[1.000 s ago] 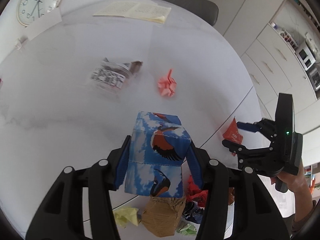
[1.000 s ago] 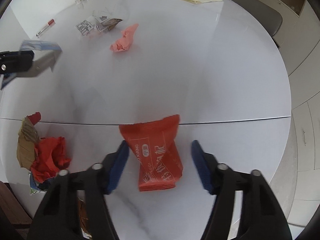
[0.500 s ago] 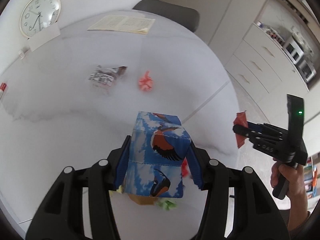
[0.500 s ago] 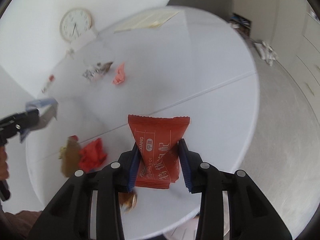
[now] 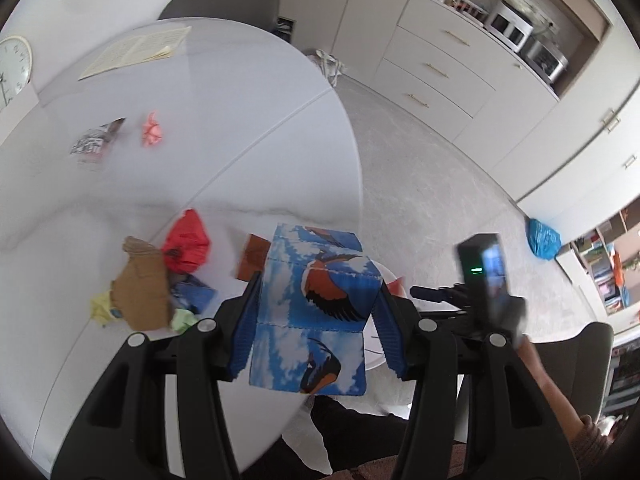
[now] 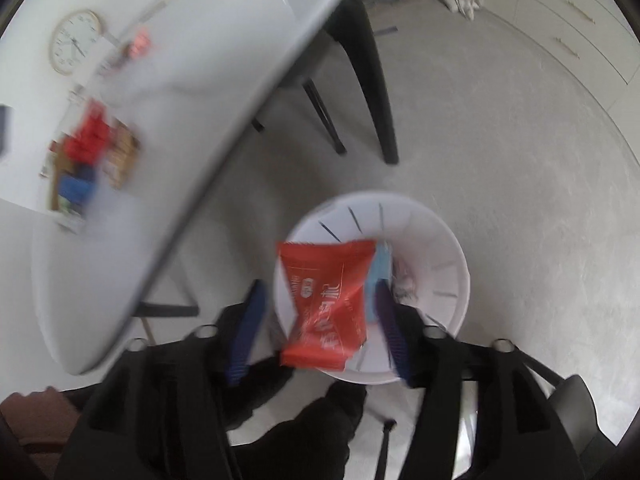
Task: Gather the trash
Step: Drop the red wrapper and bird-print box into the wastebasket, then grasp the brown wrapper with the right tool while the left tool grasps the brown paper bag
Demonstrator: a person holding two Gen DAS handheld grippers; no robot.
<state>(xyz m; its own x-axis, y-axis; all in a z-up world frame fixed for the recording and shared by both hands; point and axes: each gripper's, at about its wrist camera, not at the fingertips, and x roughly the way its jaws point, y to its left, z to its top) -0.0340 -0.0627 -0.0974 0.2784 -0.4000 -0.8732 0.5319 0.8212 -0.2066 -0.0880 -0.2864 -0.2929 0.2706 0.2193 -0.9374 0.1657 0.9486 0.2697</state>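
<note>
My left gripper is shut on a blue box with bird pictures, held above the white round table's near edge. My right gripper has its jaws spread wide; the red snack wrapper sits between them, touching neither finger, right over the white slotted trash bin on the floor. The right gripper also shows in the left wrist view. A pile of crumpled trash lies on the table left of the box. A pink crumpled paper and a clear wrapper lie farther off.
An open booklet lies at the table's far side with a grey chair behind it. A clock is at the far left. Cabinets line the wall. A dark chair's legs stand by the bin.
The right gripper carried the red wrapper off the table to above the bin and opened its jaws. The left gripper swung right toward the table edge, still holding the box.
</note>
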